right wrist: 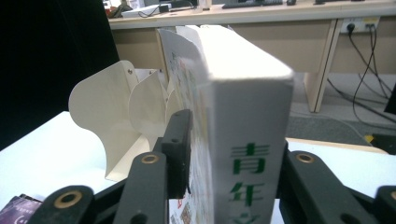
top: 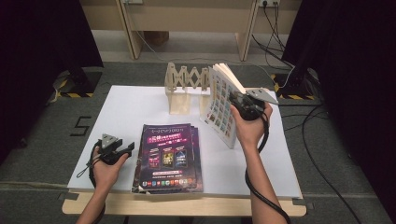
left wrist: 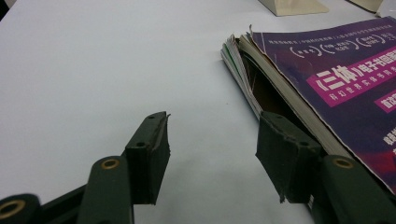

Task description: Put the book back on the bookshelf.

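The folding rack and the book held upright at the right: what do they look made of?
Rack: probably thin pale wood or plywood, matte, zigzag slats pinned with small rivets; plastic cannot be ruled out. Book: paper, with a thick block of cream pages and a smooth, printed, slightly glossy cover.

White book, green lettering, in my black right gripper [right wrist: 233, 154].

The book [right wrist: 250, 140] has a cover of small multicoloured squares; the magazines [top: 168, 156] are purple with a magenta banner; the rack [top: 184, 88] is cream; the table [top: 126, 112] is white.
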{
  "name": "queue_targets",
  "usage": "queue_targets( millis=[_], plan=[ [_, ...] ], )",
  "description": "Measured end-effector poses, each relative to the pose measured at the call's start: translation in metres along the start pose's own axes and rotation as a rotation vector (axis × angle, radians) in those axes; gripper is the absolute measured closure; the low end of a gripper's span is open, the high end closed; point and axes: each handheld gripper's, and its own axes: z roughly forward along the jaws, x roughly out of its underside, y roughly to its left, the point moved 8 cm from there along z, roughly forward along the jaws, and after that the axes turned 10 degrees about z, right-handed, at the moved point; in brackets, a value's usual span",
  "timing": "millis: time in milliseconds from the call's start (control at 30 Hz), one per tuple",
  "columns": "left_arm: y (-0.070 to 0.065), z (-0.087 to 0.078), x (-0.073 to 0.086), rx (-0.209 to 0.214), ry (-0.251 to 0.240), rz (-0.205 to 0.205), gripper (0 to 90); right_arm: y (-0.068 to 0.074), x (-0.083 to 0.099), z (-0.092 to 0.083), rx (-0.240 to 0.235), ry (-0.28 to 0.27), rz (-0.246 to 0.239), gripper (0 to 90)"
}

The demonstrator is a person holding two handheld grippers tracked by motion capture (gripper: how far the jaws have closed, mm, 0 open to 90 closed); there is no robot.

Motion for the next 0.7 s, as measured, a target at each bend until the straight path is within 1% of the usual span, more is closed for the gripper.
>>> queue_targets(
  millis=[100,200,333,400,533,567,600,700],
  plan=[
    [-0.0001,-0.0001,0.0001,0.001,0.001,0.003,42.9,-0.0020,-0.0029,0.0024,0.007,0.004,-0.006,66.9],
    [-0.0002,-0.0001,0.0001,0.001,0.002,0.004,42.9,-0.0032,-0.0067,0.0035,0.012,-0.006,0.008,68.1],
    [-0.0003,0.0000,0.0001,0.001,0.004,0.004,42.9,-0.0027,-0.0083,0.0049,0.012,-0.010,0.011,68.5],
    [-0.0007,0.0001,0.0000,0.001,0.003,0.006,42.9,-0.0021,-0.0092,0.0076,0.013,-0.001,0.017,70.5],
    [-0.0008,0.0000,0.0000,0.001,0.003,0.007,42.9,-0.0019,-0.0091,0.0105,0.018,0.021,0.010,72.3],
    [-0.0008,0.0000,0.0002,0.003,0.007,0.010,42.9,-0.0010,-0.0095,0.0105,0.023,0.039,-0.001,73.4],
    [-0.0008,0.0000,0.0002,0.003,0.007,0.010,42.9,0.0001,-0.0099,0.0103,0.022,0.050,0.000,73.6],
    [-0.0007,0.0000,0.0003,0.002,0.008,0.011,42.9,0.0010,-0.0106,0.0098,0.026,0.059,-0.007,74.0]
  ],
)
